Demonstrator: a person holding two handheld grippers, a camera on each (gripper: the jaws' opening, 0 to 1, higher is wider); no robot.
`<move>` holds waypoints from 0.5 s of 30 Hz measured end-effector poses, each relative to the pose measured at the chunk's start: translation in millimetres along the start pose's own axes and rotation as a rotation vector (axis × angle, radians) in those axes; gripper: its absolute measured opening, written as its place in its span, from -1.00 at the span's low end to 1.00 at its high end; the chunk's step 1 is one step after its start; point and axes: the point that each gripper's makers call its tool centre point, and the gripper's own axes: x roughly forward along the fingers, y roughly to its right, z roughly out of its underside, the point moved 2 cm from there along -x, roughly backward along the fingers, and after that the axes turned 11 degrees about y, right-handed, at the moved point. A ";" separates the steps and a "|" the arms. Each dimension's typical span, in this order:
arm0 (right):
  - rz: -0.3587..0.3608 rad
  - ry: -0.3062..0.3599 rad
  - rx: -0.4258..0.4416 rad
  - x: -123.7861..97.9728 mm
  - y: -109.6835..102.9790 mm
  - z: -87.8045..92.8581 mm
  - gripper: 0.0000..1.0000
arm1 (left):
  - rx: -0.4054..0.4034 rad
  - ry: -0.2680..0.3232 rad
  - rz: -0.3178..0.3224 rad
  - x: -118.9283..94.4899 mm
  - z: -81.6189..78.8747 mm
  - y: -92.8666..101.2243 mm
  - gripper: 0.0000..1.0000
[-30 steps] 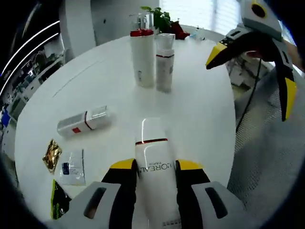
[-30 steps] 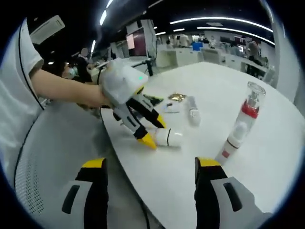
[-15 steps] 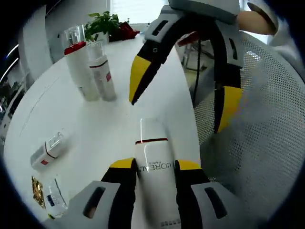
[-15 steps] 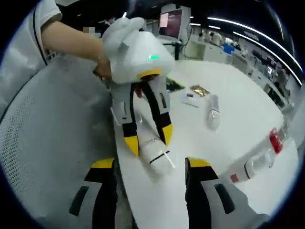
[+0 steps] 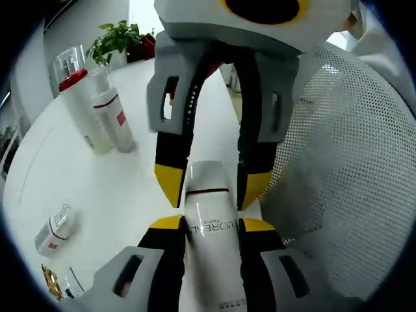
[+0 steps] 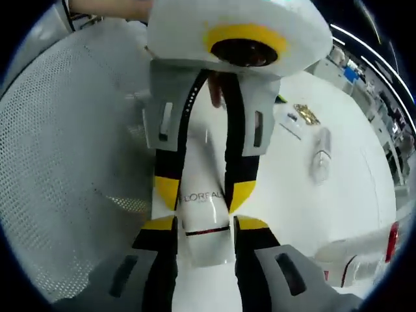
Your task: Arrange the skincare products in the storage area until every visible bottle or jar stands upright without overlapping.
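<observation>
Both tools grip the L'Oréal bottle; apparently two bottles upright.

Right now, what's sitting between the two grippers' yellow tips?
The white L'Oreal bottle. In the left gripper view it lies between the left gripper and the right gripper, which faces it; both pairs of jaws flank it.

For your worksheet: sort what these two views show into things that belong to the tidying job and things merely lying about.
Job: L'Oreal bottle between both grippers' fingers; two upright bottles; small bottle lying flat.

Lying about: sachets; potted plant; mesh chair.
</observation>
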 end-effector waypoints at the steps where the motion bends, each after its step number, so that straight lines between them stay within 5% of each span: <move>1: -0.005 -0.006 -0.007 0.2 -0.5 1.8 -0.39 | -0.001 0.001 0.001 0.4 -0.6 0.4 -0.45; 11: -0.002 -0.005 -0.035 -1.6 0.7 6.4 -0.41 | 0.001 0.006 -0.012 0.7 -0.4 0.8 -0.44; 15: 0.011 0.000 -0.013 -5.0 1.6 9.2 -0.42 | -0.042 0.038 -0.100 -2.8 0.7 -7.1 -0.39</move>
